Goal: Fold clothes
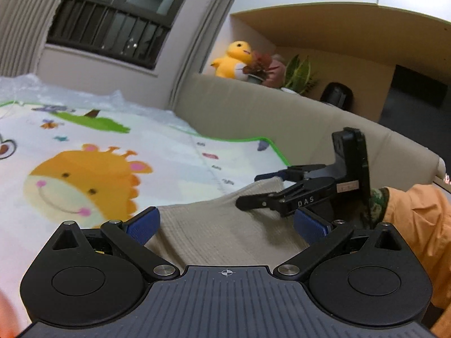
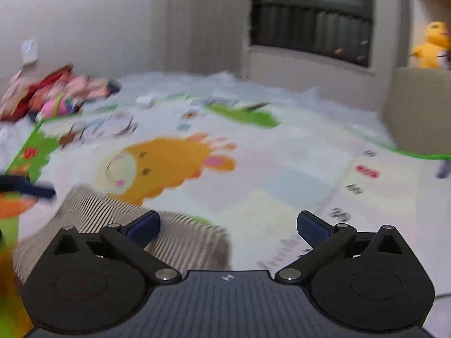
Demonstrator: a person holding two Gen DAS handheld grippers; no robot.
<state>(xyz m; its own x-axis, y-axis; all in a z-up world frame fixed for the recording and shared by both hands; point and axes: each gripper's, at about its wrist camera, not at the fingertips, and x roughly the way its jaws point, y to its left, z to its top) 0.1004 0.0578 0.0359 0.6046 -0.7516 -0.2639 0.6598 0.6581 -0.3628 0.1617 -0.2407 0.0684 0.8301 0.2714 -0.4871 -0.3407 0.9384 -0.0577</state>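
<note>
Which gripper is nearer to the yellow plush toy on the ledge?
Right. The right gripper lies over the beige ribbed cloth toward the yellow plush toy; the left gripper is behind it.

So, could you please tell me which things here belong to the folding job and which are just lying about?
Job: beige garment; left hand-held gripper and right hand-held gripper, both open; play mat beneath.

Lying about: plush duck; potted plants; toy pile.
</note>
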